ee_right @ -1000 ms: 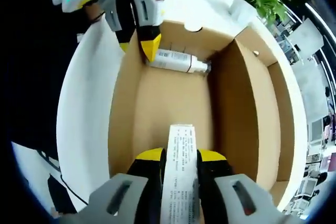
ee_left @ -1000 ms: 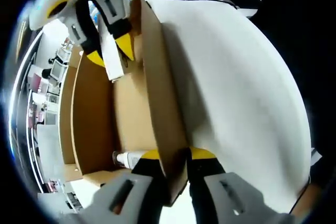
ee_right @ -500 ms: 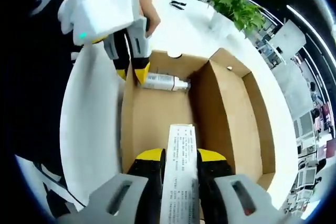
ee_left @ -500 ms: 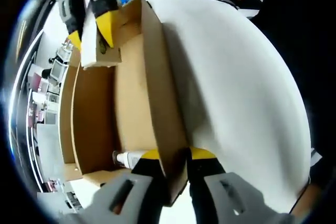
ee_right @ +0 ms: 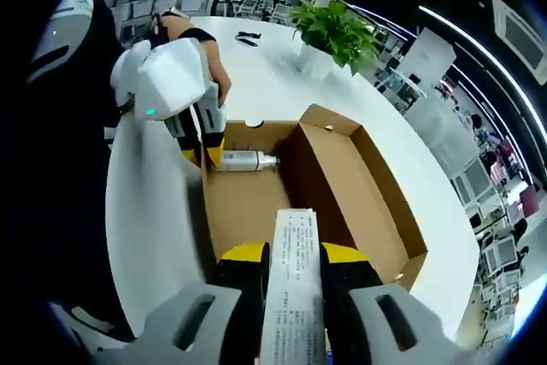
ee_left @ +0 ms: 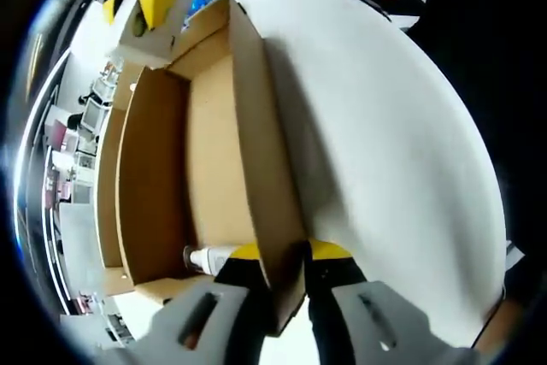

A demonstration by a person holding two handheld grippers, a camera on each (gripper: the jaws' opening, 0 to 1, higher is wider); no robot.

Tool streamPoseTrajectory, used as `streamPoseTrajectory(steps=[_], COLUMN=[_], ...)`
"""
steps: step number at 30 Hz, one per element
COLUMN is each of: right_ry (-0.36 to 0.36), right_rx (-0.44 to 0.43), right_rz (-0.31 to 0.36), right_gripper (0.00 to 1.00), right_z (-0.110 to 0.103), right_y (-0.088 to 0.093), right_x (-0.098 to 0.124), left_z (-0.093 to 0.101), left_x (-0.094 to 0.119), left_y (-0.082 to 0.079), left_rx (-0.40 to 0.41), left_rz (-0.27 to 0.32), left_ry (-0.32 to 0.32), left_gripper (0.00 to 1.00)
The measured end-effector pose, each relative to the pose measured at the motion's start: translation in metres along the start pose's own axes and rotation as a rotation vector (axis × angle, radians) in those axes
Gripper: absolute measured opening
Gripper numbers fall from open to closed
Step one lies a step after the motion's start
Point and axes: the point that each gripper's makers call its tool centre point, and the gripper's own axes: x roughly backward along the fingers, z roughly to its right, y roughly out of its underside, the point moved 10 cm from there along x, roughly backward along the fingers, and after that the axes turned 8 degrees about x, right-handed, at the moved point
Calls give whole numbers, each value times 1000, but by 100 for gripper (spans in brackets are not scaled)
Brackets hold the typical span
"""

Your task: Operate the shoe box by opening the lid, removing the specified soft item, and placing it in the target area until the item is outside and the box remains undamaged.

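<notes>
Now tube (ee_right: 294, 288) between right tool (ee_right: 295, 264) jaws.

Bright, even overhead light; ceiling strips streak above the plant (ee_right: 335, 30) in the right gripper view. The box (ee_left: 214, 168) throws a soft shadow onto the white table (ee_left: 385, 143) beside its wall. Fisheye bending curves everything far from the box; the jaws nearest the lens are blurred.

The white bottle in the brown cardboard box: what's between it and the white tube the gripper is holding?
Bare cardboard floor lies between bottle and tube, in the right gripper view.
</notes>
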Motion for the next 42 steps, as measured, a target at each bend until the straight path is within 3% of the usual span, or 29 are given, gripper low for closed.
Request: streamPoseTrajectory(steps=[27, 33, 42], right_ry=[238, 265, 260], right_rx=[-198, -247, -336], right_rz=[-26, -48, -48], right_gripper=[22, 22, 22], right_z=[-36, -51, -74], right_y=[58, 71, 91], right_x=[96, 106, 102], left_z=[2, 2, 3], left_x=[-1, -2, 0], left_y=[-1, 0, 0], left_rx=[-3, -1, 1], left_rz=[-9, -7, -6], left_ry=[-14, -14, -10], left_gripper=[14, 14, 14])
